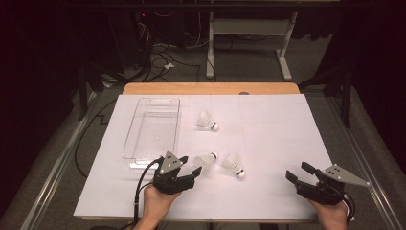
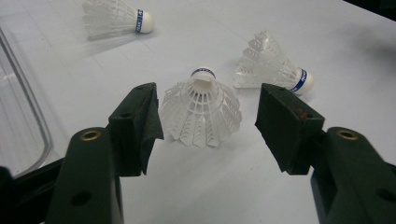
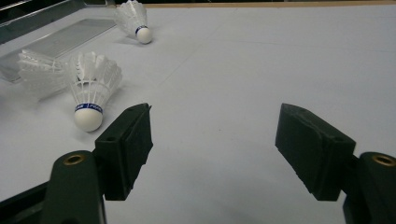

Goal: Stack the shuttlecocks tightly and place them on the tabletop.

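- The left gripper (image 1: 191, 171) has its jaws spread wide and grips nothing; in the left gripper view the nearest shuttlecock (image 2: 201, 109) sits squarely between the two pads (image 2: 138, 126), with a gap on either side, so neither pad touches it.
- That shuttlecock (image 1: 206, 162) lies on its side on the white table sheet (image 1: 277, 143), just right of the near end of the clear plastic tray (image 1: 152, 128). Its long axis runs straight away from the left gripper: feather skirt toward the jaws, cork tip with the blue band pointing away. A closing of the jaws would likely squeeze the skirt across its width, and feathers crush easily, so a light grip seems called for.
- The second shuttlecock (image 1: 234, 165) lies just right of the first, cork toward the near right; from the left gripper's camera it (image 2: 273, 70) sits beyond and to the right of the right-hand pad, outside the jaws.
- The third shuttlecock (image 1: 207, 120) lies farther back, just right of the tray's middle, well apart from both grippers.
- The right gripper (image 1: 298, 173) is also spread open and empty, resting well to the right of all the shuttlecocks; its own view shows bare sheet between the jaws, with the second shuttlecock (image 3: 91, 91) off to the left.
- The left hand is clearly the nearer one, and the tray is empty, just left of the shuttlecock it reaches for.
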{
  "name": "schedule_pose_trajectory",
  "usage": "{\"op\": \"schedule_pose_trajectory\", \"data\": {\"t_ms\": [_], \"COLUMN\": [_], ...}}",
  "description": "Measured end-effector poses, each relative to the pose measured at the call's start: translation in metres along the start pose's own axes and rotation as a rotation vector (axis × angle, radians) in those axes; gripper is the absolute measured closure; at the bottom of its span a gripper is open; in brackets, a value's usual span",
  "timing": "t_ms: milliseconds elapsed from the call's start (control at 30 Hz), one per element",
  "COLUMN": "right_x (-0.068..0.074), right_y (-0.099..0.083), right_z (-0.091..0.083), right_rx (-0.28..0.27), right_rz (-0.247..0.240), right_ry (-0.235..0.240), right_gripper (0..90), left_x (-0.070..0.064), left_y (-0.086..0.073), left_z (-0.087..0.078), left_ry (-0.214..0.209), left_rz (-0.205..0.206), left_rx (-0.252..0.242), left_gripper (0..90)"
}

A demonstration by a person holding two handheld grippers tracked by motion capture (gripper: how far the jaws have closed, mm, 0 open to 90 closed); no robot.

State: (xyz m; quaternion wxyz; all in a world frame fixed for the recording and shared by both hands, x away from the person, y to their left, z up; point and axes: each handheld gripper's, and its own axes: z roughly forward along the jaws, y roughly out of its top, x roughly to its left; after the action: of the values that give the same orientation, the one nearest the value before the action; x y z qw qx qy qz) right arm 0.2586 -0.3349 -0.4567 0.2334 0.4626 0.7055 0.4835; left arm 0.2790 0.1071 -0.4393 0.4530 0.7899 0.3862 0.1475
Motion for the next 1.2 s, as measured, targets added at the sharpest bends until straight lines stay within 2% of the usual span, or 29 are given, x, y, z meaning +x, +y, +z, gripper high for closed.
{"op": "schedule_pose_trajectory", "data": {"t_ms": [133,233,467,633,1067,1200], "right_x": [0.0,0.0,-0.001,-0.001,0.0,0.0], "right_y": [0.0,0.0,0.0,0.0,0.0,0.0], "right_z": [0.0,0.0,0.0,0.0,0.0,0.0], "right_rx": [0.004,0.006,0.005,0.004,0.003,0.006], "right_rz": [0.001,0.003,0.005,0.008,-0.001,-0.004], "right_ry": [-0.003,-0.002,0.0,-0.002,-0.002,0.003], "right_gripper": [27.4,27.3,27.4,27.4,27.6,27.6], "left_x": [-0.001,-0.001,0.0,0.003,0.008,0.011], "left_y": [0.006,0.011,0.023,0.029,0.049,0.055], "left_z": [0.005,0.008,0.012,0.018,0.029,0.033], "left_ry": [0.01,0.024,0.016,0.014,0.025,0.031], "left_rz": [-0.016,-0.013,-0.024,-0.037,-0.021,-0.028], "left_rx": [0.02,0.03,0.033,0.064,0.088,0.085], "left_gripper": [39.9,39.5,39.5,38.9,37.9,38.6]}}
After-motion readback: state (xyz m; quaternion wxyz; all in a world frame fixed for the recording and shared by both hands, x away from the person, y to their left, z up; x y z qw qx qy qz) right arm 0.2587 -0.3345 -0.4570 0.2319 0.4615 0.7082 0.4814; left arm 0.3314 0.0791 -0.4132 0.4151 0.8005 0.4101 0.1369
